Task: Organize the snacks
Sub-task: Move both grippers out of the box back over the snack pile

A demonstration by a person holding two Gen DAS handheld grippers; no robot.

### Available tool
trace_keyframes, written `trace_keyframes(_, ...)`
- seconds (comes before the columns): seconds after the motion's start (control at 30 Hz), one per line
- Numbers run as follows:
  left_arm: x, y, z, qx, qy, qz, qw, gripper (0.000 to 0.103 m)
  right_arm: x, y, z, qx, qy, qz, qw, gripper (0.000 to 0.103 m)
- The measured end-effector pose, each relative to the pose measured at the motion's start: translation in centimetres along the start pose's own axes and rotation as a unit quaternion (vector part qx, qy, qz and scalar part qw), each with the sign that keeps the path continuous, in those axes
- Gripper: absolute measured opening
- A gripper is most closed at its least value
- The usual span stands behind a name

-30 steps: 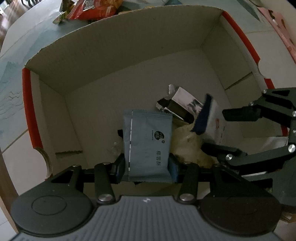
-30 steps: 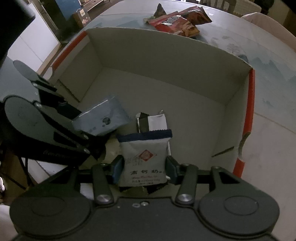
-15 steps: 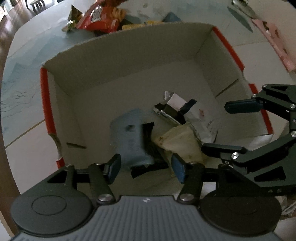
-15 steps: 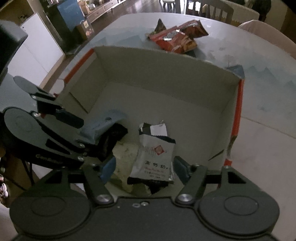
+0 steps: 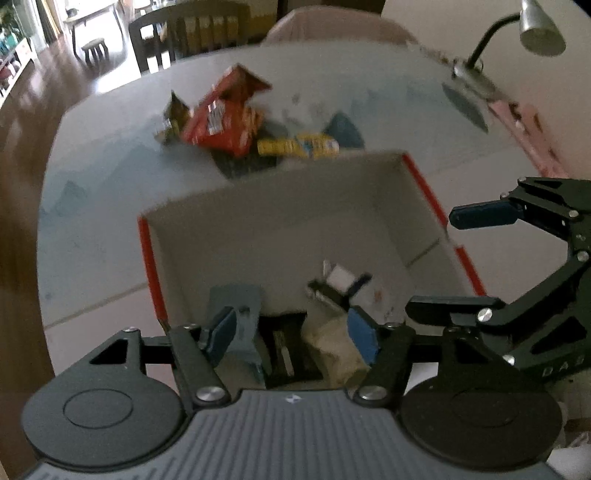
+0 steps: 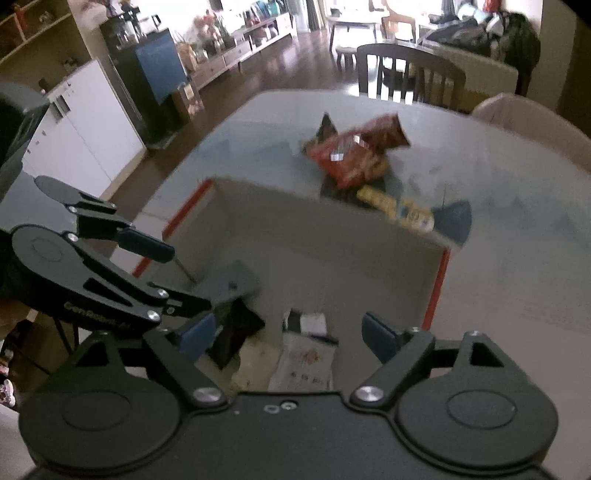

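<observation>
A cardboard box [image 5: 280, 229] with red edges stands on the table; it also shows in the right wrist view [image 6: 332, 236]. Inside lie a grey-blue packet [image 5: 236, 299], a black-and-white packet [image 5: 340, 280], a white packet [image 6: 306, 362] and a pale one [image 5: 332, 343]. My left gripper [image 5: 291, 332] is open and empty above the box's near side. My right gripper [image 6: 288, 336] is open and empty above the box too; it shows at the right in the left wrist view [image 5: 480, 258]. Beyond the box lie a red snack bag [image 5: 225, 118] and a yellow packet [image 5: 299, 146].
A desk lamp [image 5: 517, 33] and a pink item [image 5: 524, 122] are at the table's far right. Chairs [image 6: 406, 74] stand behind the table. A small dark packet [image 5: 173, 114] lies left of the red bag. A blue packet [image 6: 454, 218] lies by the yellow packet [image 6: 395, 206].
Both grippers let go of their packets, which dropped into the box. Both grippers opened and rose back, so the table beyond the box came into view.
</observation>
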State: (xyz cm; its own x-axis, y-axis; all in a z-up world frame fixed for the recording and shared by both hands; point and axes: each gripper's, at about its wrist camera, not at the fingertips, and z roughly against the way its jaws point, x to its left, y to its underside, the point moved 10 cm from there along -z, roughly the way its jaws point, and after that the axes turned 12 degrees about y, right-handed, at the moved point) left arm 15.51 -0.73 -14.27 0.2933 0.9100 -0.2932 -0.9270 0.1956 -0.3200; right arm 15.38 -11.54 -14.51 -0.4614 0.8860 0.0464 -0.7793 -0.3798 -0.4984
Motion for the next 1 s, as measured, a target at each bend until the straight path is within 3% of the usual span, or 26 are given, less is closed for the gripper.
trace_keyframes(0.4,2.3,-6.1,3.7,-0.083,-0.016,0.018,0.9963,0.075,-3.9,-6.8,1.7,-0.062,0.005,0.012,0.998,0.097)
trace_keyframes(0.53,3.5,-8.9,4.6,-0.113,-0.017,0.024,0.9931,0.083,-5.6,-9.1,1.0,-0.071,0.013,0.025,0.997,0.101)
trace_keyframes(0.67,5.0,-11.5,4.5,-0.118,-0.031,0.027,0.9922,0.083,-7.1,-11.1,0.0,-0.070,0.016,0.036,0.997,0.101)
trace_keyframes(1.0,10.9,-19.4,2.9,-0.087,-0.085,0.034,0.9920,0.083,-11.2,-16.0,-5.3,-0.037,0.024,0.072,0.996,0.101)
